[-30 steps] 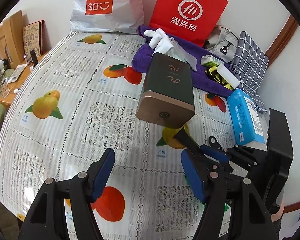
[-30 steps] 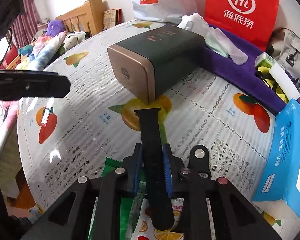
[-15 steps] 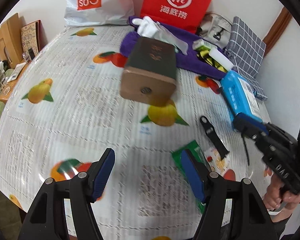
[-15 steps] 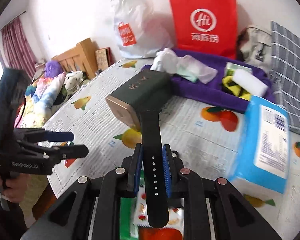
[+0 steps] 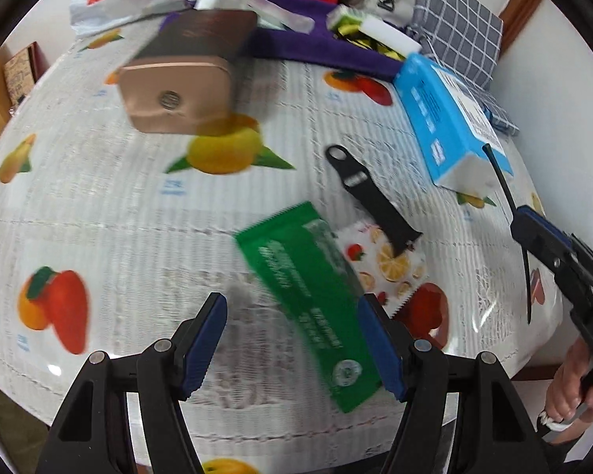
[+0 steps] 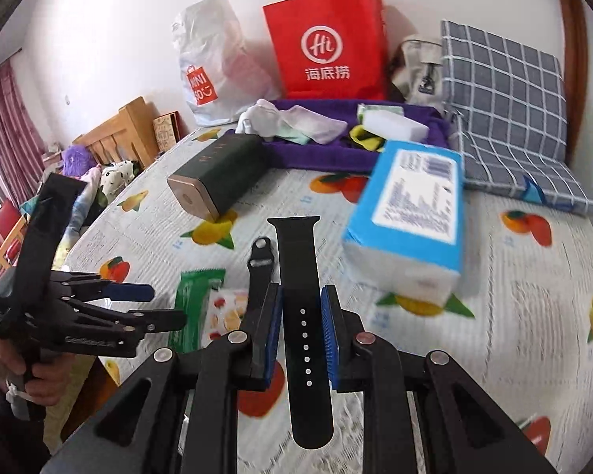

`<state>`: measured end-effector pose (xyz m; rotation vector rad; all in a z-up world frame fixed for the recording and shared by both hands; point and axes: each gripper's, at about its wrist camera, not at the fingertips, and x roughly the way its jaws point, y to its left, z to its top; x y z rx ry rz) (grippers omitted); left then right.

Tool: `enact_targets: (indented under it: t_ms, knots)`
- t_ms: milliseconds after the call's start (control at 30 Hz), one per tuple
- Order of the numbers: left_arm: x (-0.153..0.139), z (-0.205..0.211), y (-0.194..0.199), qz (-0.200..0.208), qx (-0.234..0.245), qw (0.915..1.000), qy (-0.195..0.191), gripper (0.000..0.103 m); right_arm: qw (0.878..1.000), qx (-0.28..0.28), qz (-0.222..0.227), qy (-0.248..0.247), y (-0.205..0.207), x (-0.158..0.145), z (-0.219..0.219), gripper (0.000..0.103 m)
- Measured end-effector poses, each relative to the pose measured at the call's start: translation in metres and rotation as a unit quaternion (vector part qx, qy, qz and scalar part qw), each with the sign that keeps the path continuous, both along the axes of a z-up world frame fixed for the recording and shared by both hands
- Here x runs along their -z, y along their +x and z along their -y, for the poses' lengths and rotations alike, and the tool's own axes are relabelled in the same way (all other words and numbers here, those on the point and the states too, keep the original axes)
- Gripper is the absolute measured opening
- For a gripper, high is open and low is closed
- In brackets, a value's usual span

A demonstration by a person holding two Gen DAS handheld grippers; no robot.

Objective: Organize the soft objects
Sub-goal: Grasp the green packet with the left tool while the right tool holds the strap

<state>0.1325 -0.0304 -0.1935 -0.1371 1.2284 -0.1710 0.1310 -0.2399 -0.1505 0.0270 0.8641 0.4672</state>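
In the right wrist view my right gripper (image 6: 301, 316) is shut on a black watch strap (image 6: 298, 260) with a row of holes, held above the table. The strap's other half (image 6: 259, 264), the one with the buckle, lies flat beside a green packet (image 6: 195, 296) and a fruit-printed packet (image 6: 225, 316). In the left wrist view my left gripper (image 5: 292, 316) stands open just above the green packet (image 5: 308, 296), its pads not touching it. The right gripper (image 5: 524, 219) shows at the right edge there, with the held strap (image 5: 502, 181) seen edge-on.
A dark green box with a copper end (image 6: 217, 173) lies on its side at mid table. A blue tissue pack (image 6: 411, 205) sits to the right. Behind are a purple cloth (image 6: 320, 156) with socks and a sponge, a red bag (image 6: 328, 43), a white bag (image 6: 213, 63) and a checked cushion (image 6: 502, 94).
My right gripper has lifted the holed strap away from the box, up and to the right. My left gripper has moved down over the green packet.
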Motion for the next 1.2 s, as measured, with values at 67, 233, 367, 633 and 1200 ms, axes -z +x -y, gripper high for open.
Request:
enact_targets:
  t_ms: [67, 233, 367, 633, 1200]
  knots:
    - [0.002, 0.008, 0.001, 0.005, -0.001, 0.9999, 0.015, 0.067, 1.000, 0.003, -0.002, 0.003, -0.005, 0.003, 0.007, 0.020]
    - [0.004, 0.017, 0.005, 0.013, -0.006, 0.9990, 0.043, 0.067, 1.000, 0.010, -0.011, 0.016, -0.008, 0.010, 0.018, 0.020]
    - [0.005, 0.017, 0.006, 0.019, 0.002, 0.9968, 0.077, 0.067, 1.000, 0.011, -0.015, 0.022, -0.009, 0.014, 0.022, 0.020]
    - [0.003, -0.014, 0.005, 0.005, -0.020, 0.9954, 0.093, 0.067, 0.999, 0.010, -0.017, 0.028, -0.012, 0.016, 0.024, 0.020]
    - [0.000, -0.007, -0.009, 0.022, -0.038, 0.9954, 0.085, 0.032, 0.999, 0.021, -0.025, 0.019, -0.015, 0.020, 0.026, 0.020]
